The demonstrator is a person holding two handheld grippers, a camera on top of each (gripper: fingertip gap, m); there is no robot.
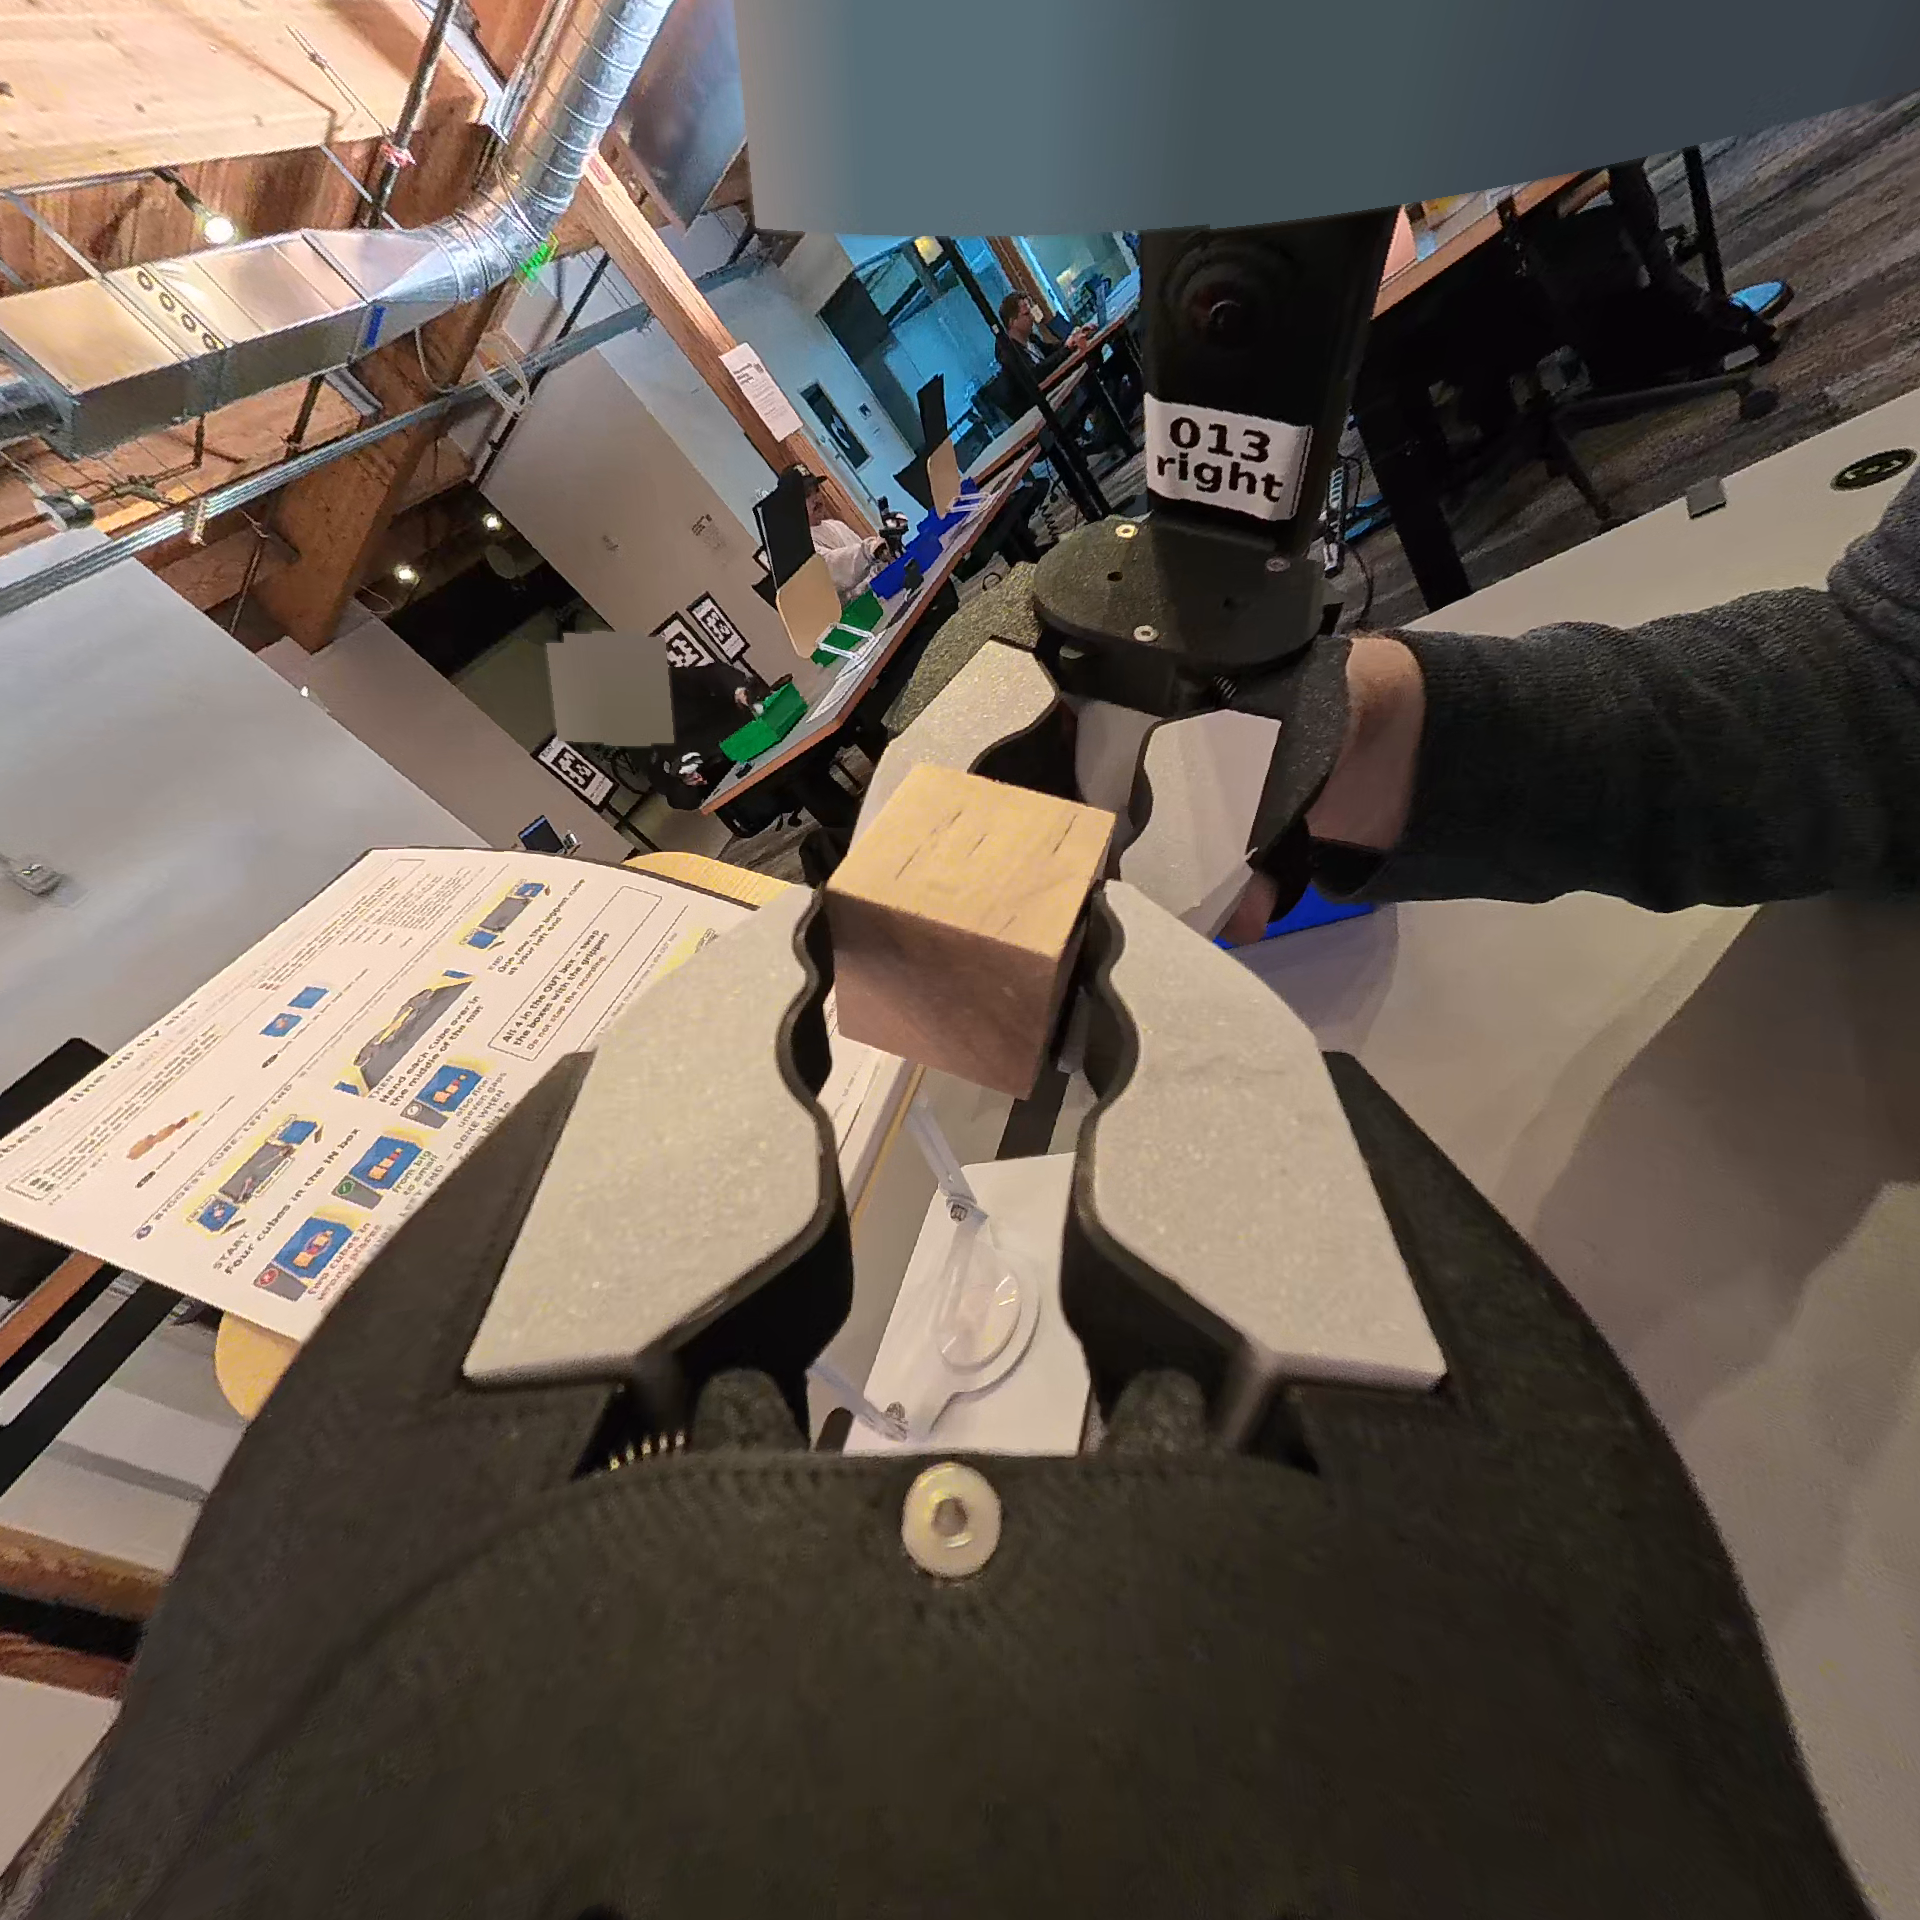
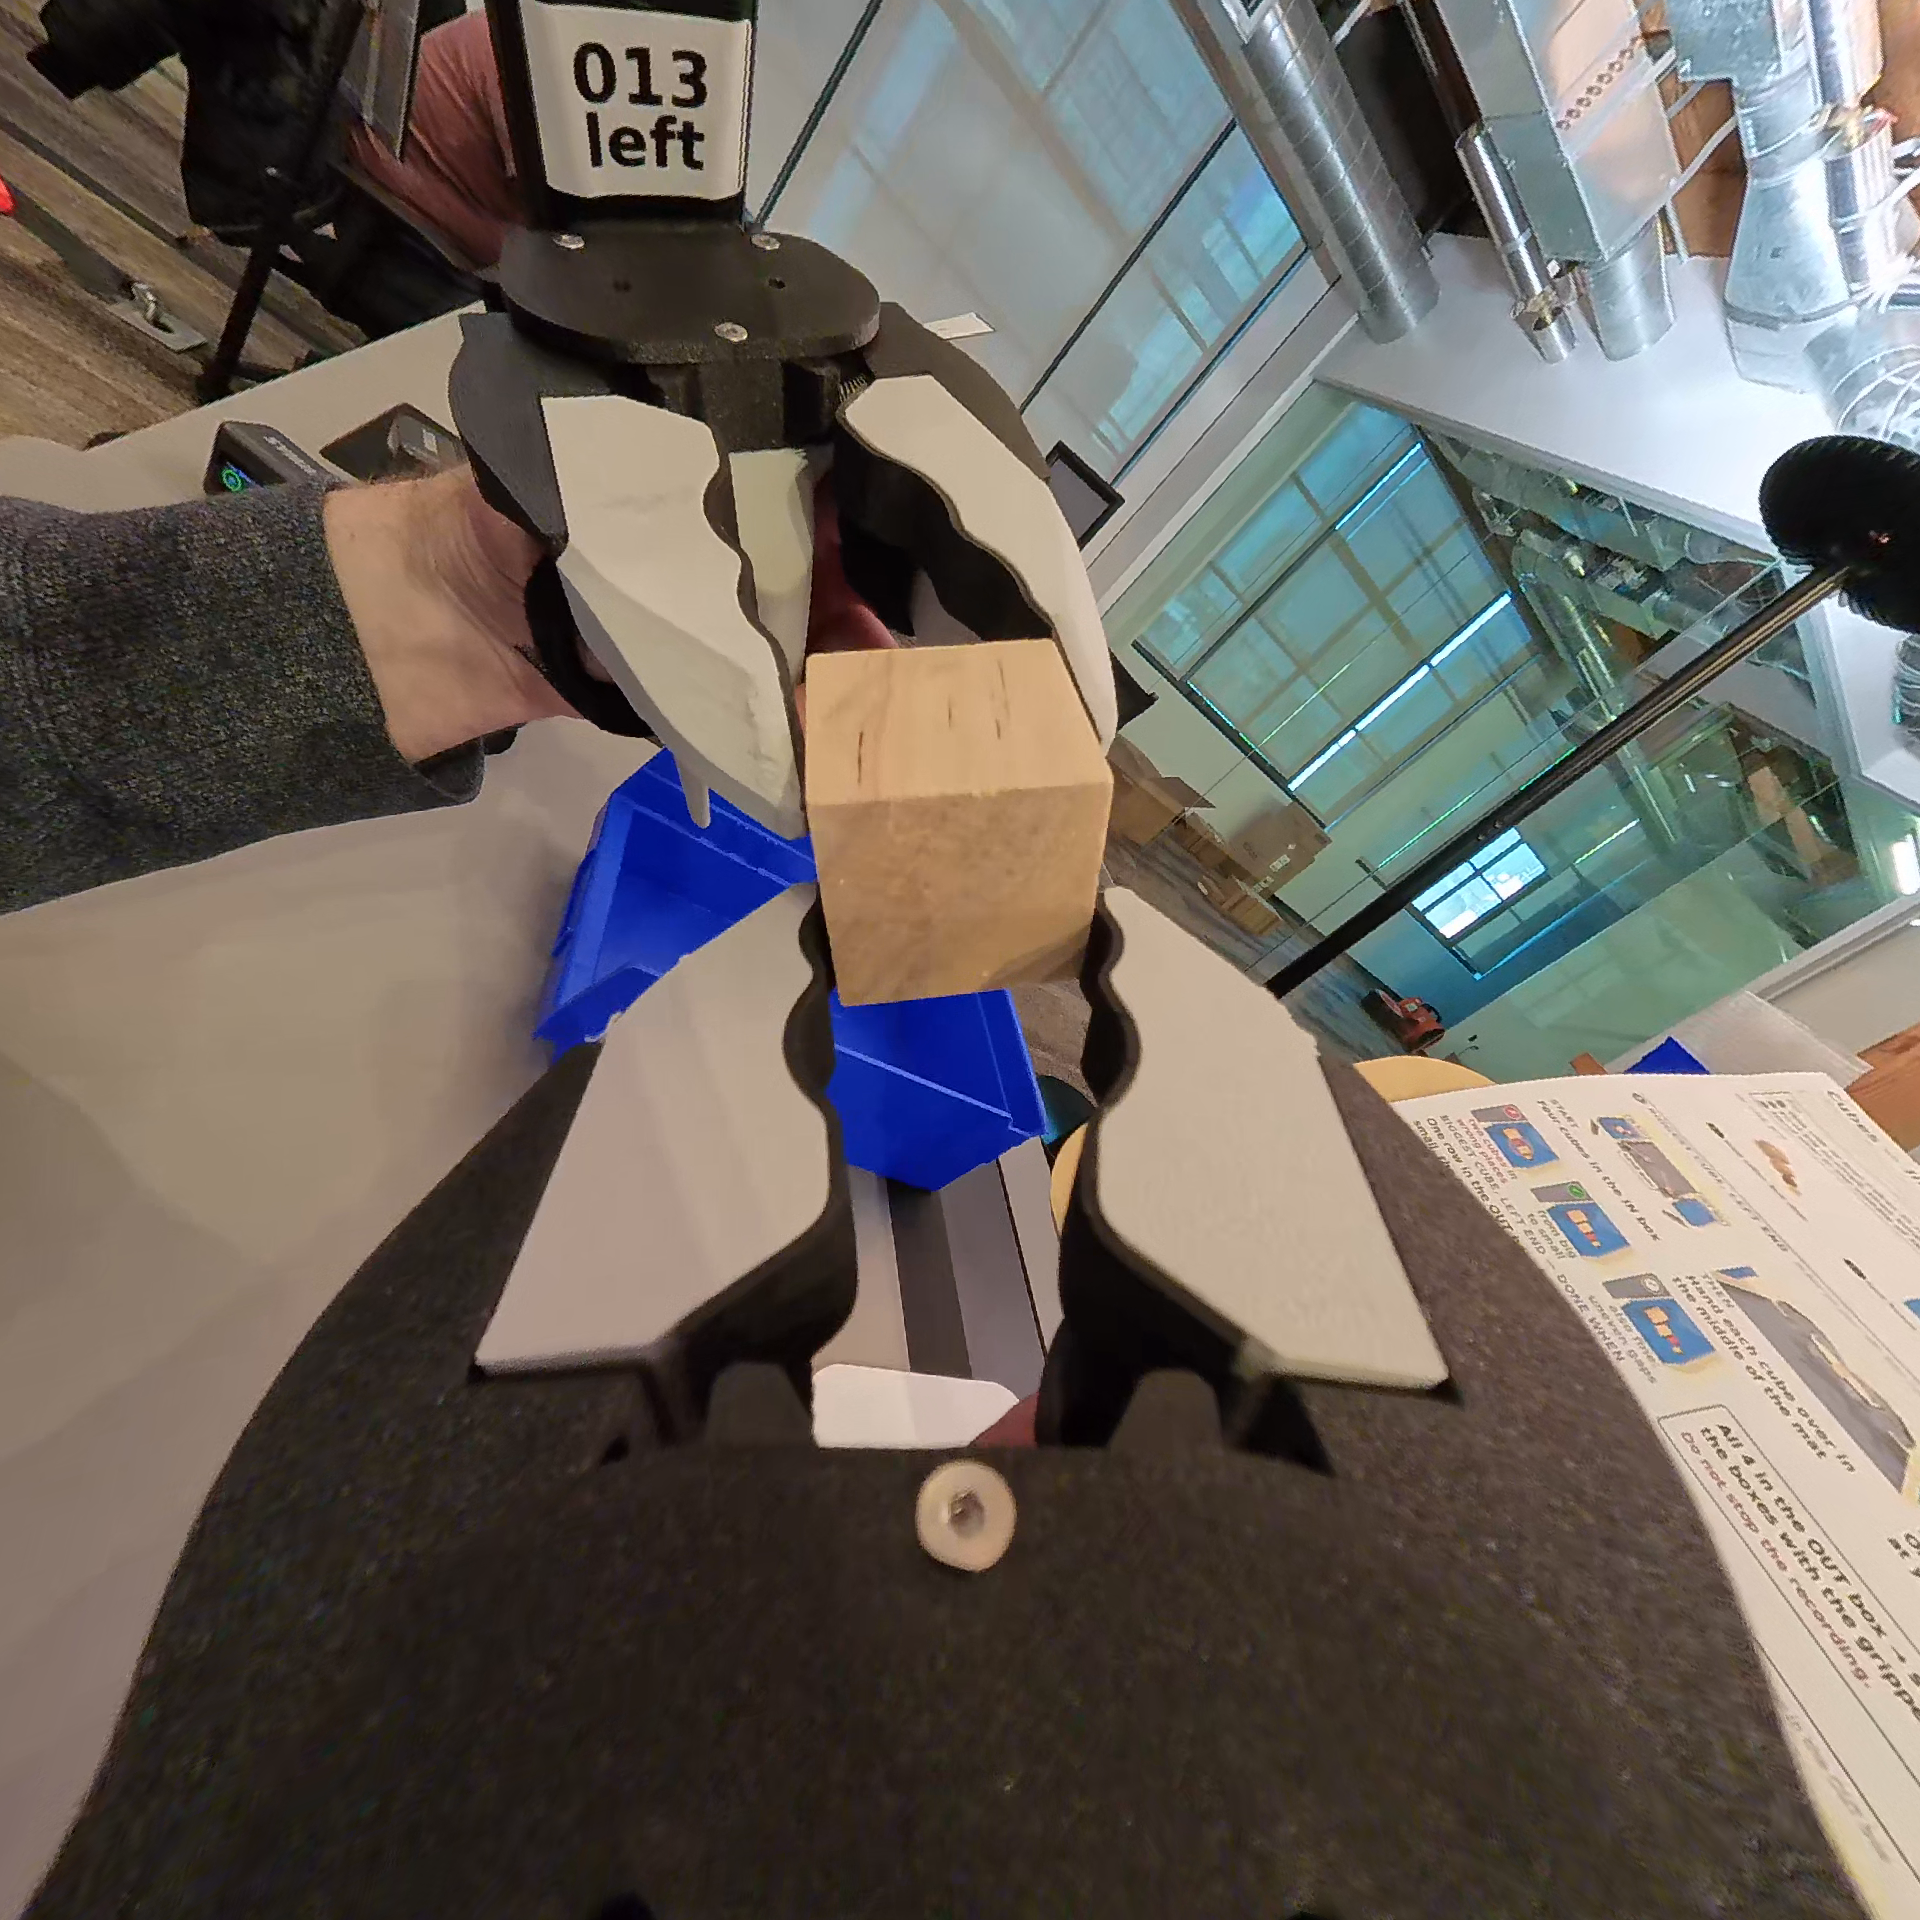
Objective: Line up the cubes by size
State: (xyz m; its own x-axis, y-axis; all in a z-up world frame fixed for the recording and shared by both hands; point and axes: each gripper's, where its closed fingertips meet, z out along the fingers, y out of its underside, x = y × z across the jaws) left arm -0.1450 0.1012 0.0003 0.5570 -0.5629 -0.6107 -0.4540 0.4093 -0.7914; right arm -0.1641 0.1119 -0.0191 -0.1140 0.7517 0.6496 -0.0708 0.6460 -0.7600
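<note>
Open workshop, ductwork overhead, grey surface below. Left wrist view: wooden cube aloft, pinched by left gripper, right gripper clamped on its far end. Probably light, rigid, smooth-faced; best taken on flat opposite faces. Right wrist view: same cube above blue bin. Printed instruction sheet beside cube, white number tags on both grippers.

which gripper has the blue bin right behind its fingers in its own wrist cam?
The right gripper: its wrist view shows the blue bin directly beyond its fingers. The left gripper sees the printed sheet instead. Both clamp the same wooden cube.
</note>
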